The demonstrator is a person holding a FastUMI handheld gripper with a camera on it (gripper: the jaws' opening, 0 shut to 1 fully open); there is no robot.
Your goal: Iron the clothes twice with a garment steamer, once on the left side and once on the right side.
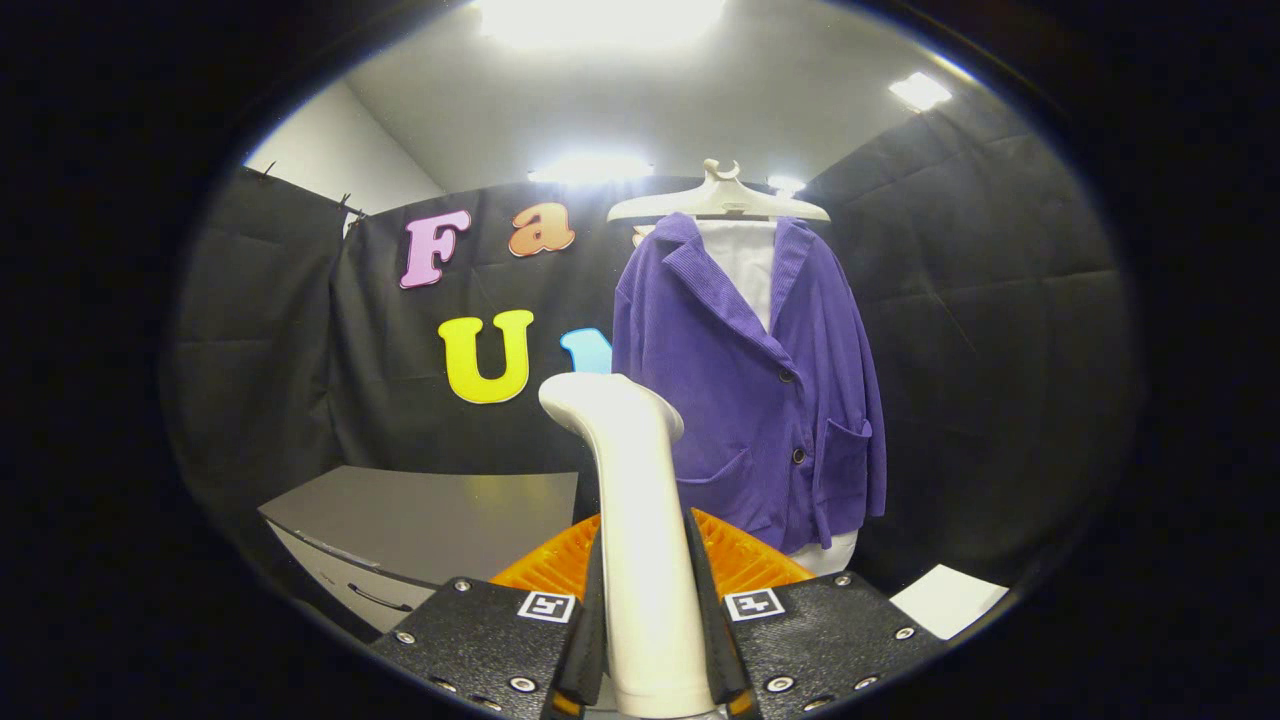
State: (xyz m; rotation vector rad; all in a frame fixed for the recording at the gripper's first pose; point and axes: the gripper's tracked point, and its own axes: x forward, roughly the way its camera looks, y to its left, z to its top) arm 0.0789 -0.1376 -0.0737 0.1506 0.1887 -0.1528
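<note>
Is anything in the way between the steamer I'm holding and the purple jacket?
Nothing visible. The fingers are shut on the steamer, and the purple jacket hangs beyond it on its hanger.

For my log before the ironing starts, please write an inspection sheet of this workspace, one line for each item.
Surface: grey cabinet top, left of the fingers, bare.
Job's things: white garment steamer upright between the fingers; purple jacket on a white hanger, beyond the steamer, buttoned over a white garment.
Clutter: orange ribbed piece just behind the fingers; white sheet lower right.
Grippers: gripper shut on the steamer handle.
Cables: nothing seen.
Surroundings: black cloth wall, ceiling lights.
</note>
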